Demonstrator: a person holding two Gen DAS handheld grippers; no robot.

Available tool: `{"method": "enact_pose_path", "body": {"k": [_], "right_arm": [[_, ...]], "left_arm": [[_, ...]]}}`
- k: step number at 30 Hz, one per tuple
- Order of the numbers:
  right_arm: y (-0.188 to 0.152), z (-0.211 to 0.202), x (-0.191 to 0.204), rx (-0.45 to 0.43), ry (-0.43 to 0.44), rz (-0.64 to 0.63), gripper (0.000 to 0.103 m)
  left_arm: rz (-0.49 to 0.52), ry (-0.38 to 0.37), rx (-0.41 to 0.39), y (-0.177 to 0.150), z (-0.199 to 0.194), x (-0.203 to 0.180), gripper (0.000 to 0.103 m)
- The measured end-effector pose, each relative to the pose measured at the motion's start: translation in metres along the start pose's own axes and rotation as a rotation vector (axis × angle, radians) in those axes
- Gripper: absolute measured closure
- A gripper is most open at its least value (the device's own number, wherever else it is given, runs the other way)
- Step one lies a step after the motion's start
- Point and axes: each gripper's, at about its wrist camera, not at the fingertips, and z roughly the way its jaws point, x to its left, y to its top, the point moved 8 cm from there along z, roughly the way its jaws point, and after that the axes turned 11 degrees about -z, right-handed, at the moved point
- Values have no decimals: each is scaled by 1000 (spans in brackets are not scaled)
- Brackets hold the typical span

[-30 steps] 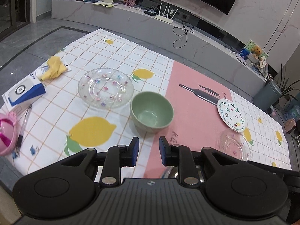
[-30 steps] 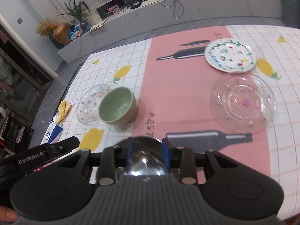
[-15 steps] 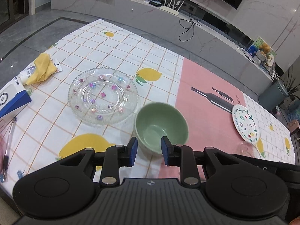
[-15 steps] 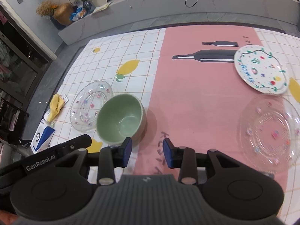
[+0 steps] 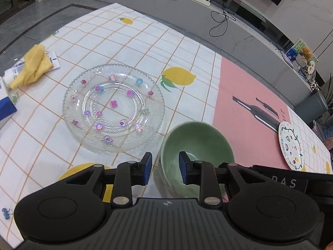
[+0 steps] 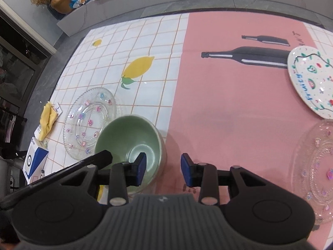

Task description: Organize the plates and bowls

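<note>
Both grippers, left gripper [image 5: 164, 167] and right gripper [image 6: 163, 169], hang spread and empty, apparently straddling opposite walls of the green bowl [image 5: 197, 145].

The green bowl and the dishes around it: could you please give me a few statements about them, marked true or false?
1. The green bowl is empty. True.
2. The green bowl sits on top of the glass plate with coloured flowers. False: it stands on the tablecloth beside that plate.
3. The left gripper straddles the bowl's rim, one finger inside and one outside. True; the pads are not pressing on it.
4. The right gripper holds a plate. False: its jaws are open and empty.
5. The white painted plate lies stacked on the second glass plate. False: they lie side by side.
</note>
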Motion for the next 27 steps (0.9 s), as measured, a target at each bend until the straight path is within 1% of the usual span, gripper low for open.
{"method": "enact_pose_path", "body": {"k": [4, 5, 6, 7, 9, 10, 11, 12, 19, 23, 27], "right_arm": [[1, 11, -1, 24, 22, 28, 70], [2, 13, -1, 27, 26, 33, 72], [2, 15, -1, 31, 27, 36, 74], [2, 16, -1, 33, 28, 38, 76], [1, 17, -1, 34, 30, 44, 84], [1, 17, -2, 34, 31, 48, 86], [1, 18, -2, 34, 33, 52, 92], [1, 18, -2, 33, 39, 57, 94], [-3, 8, 0, 24, 38, 62, 95], [-8, -9, 2, 5, 55, 68, 95], [-15, -36, 6, -35, 71, 75, 95]], "left_arm": [[-8, 0, 15, 0, 7, 2, 72], [-9, 1, 17, 0, 8, 2, 72], [-8, 0, 18, 0, 9, 2, 75], [-6, 0, 18, 0, 9, 1, 80], [-1, 3, 18, 0, 9, 1, 86], [3, 10, 17, 0, 9, 1, 89], [7, 16, 15, 0, 9, 1, 91], [12, 23, 13, 0, 9, 1, 95], [15, 25, 7, -4, -1, -1, 96], [12, 17, -16, -6, -23, -6, 96], [16, 2, -49, -12, -51, -14, 96]]}}
